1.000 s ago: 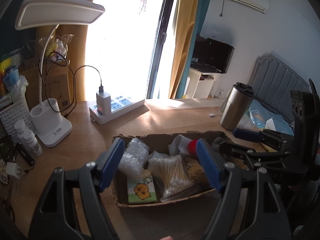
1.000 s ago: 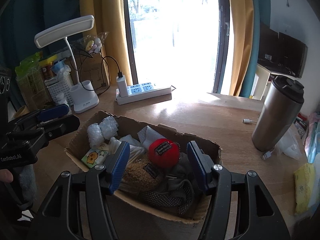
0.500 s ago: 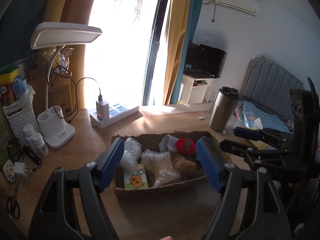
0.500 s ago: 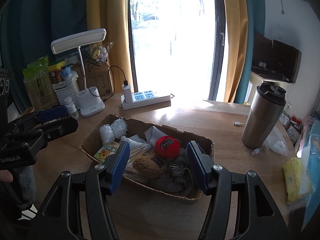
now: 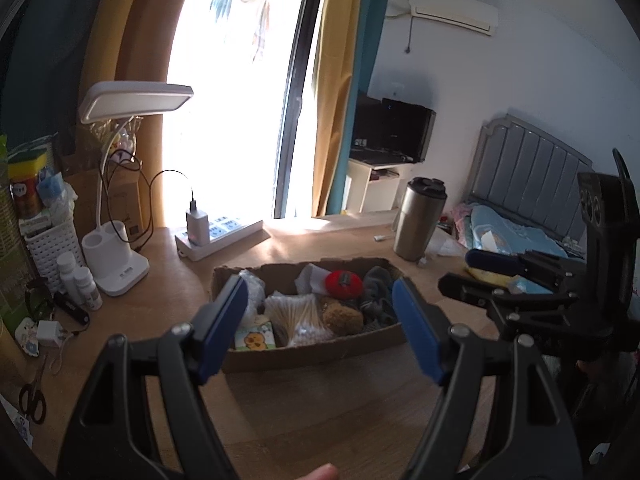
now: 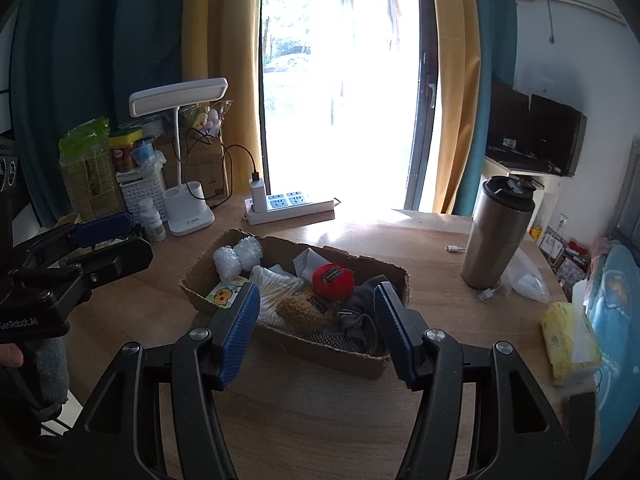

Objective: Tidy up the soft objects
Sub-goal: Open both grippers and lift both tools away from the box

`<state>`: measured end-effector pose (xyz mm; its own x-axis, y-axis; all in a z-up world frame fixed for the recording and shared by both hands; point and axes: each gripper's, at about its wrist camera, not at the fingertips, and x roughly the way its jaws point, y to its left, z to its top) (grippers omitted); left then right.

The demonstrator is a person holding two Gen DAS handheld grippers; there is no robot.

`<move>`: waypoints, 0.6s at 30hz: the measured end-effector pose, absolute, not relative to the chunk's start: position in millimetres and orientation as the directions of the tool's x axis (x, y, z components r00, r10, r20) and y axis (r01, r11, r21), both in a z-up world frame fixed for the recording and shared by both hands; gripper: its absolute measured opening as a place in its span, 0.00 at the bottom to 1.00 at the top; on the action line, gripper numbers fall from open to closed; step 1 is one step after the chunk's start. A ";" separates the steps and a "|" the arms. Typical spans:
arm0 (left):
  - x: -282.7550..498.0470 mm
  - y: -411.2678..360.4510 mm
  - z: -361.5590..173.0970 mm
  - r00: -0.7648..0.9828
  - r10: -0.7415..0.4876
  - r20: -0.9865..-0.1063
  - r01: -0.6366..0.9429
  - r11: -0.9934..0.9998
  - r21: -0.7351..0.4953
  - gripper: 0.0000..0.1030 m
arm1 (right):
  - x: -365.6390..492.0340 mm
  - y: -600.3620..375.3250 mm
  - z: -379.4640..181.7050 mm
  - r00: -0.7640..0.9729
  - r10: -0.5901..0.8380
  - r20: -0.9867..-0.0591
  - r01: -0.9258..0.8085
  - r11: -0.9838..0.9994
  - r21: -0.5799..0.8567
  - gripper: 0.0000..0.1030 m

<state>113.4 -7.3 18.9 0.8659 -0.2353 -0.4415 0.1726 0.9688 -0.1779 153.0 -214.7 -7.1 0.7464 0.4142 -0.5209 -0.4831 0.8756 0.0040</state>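
Note:
An open cardboard box (image 5: 304,354) (image 6: 320,350) lies on the wooden desk. Inside are a red plush ball (image 5: 343,283) (image 6: 333,277), a brown plush (image 5: 342,316) (image 6: 306,310), grey socks (image 5: 378,292) (image 6: 356,320), a bag of cotton swabs (image 5: 298,314), bubble wrap (image 6: 236,256) and a duck-print tissue packet (image 5: 254,336). My left gripper (image 5: 318,286) hovers open, short of the box's near side, holding nothing. My right gripper (image 6: 316,290) is also open and empty, back from the box's near right part. Each gripper shows at the edge of the other's view.
A white desk lamp (image 5: 116,264), small bottles (image 5: 82,284) and a white basket (image 5: 50,244) stand at the left, with scissors (image 5: 32,396) near the edge. A power strip (image 5: 220,236) lies behind the box. A steel tumbler (image 6: 500,232) and a yellow tissue pack (image 6: 568,340) sit at the right.
Both grippers have drawn back and risen from the box, which now looks smaller and farther in both views. Nothing in the box has moved.

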 end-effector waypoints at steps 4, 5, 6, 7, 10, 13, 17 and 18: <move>97.9 -12.2 21.7 0.871 -0.230 -0.435 0.173 0.971 -0.167 0.89 | 138.6 -220.2 -4.6 0.761 0.405 -0.506 -0.469 0.883 0.002 0.61; 93.5 -13.2 22.6 0.872 -0.231 -0.431 0.174 0.970 -0.167 0.89 | 133.6 -221.9 -3.7 0.766 0.403 -0.501 -0.465 0.885 0.001 0.61; 88.6 -14.0 23.5 0.874 -0.231 -0.428 0.175 0.970 -0.166 0.89 | 130.3 -222.9 -3.1 0.769 0.403 -0.497 -0.463 0.886 0.001 0.61; 85.9 -13.8 23.4 0.875 -0.230 -0.426 0.174 0.971 -0.165 0.89 | 126.0 -224.2 -2.4 0.772 0.401 -0.493 -0.461 0.888 0.001 0.61; 74.0 -15.3 23.9 0.879 -0.223 -0.422 0.170 0.972 -0.160 0.90 | 113.4 -227.4 -1.6 0.781 0.399 -0.480 -0.455 0.891 0.001 0.62; 62.1 -18.0 23.9 0.881 -0.224 -0.417 0.176 0.973 -0.152 0.93 | 101.5 -230.1 -2.8 0.788 0.395 -0.472 -0.449 0.894 -0.002 0.63; 47.1 -23.0 24.8 0.886 -0.222 -0.407 0.183 0.974 -0.133 0.94 | 85.1 -236.6 -3.6 0.802 0.389 -0.453 -0.434 0.901 0.005 0.70; 42.7 -24.0 25.1 0.887 -0.226 -0.403 0.188 0.973 -0.132 0.94 | 81.1 -238.4 -3.5 0.806 0.387 -0.447 -0.429 0.903 0.008 0.70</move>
